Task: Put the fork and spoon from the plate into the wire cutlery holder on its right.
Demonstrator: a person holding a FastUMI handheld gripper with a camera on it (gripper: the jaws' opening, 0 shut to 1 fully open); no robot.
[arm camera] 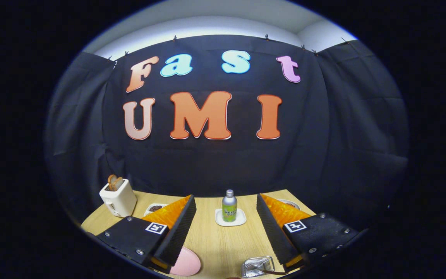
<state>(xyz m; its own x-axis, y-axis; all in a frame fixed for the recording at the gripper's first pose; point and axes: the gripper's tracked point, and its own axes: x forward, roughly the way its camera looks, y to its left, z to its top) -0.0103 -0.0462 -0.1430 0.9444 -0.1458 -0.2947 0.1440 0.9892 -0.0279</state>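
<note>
Hand-held gripper (226, 228): its two fingers are spread wide apart with nothing between them — it holds nothing.
Plate (186, 262): a pink plate peeks out at the bottom of the frame, just under the left finger. Most of it is hidden.
Fork and spoon: I cannot see them on the part of the plate that shows, so I cannot tell where they are.
Wire cutlery holder (258, 266): a shiny thing at the bottom right, beside the right finger — it may be the holder, but the view is too poor to be sure.
How far along: it looks like nothing is picked up yet, so both pieces seem left to do.
Bottle (229, 206): stands upright on a small white dish (220, 221), past the fingers, in the middle.
Toaster (117, 197): at the left, far side of the counter (219, 244), with toast in it.
Small bowls (154, 208): near the finger tips on each side.
In the way: nothing sits between the plate and the shiny thing.
</note>
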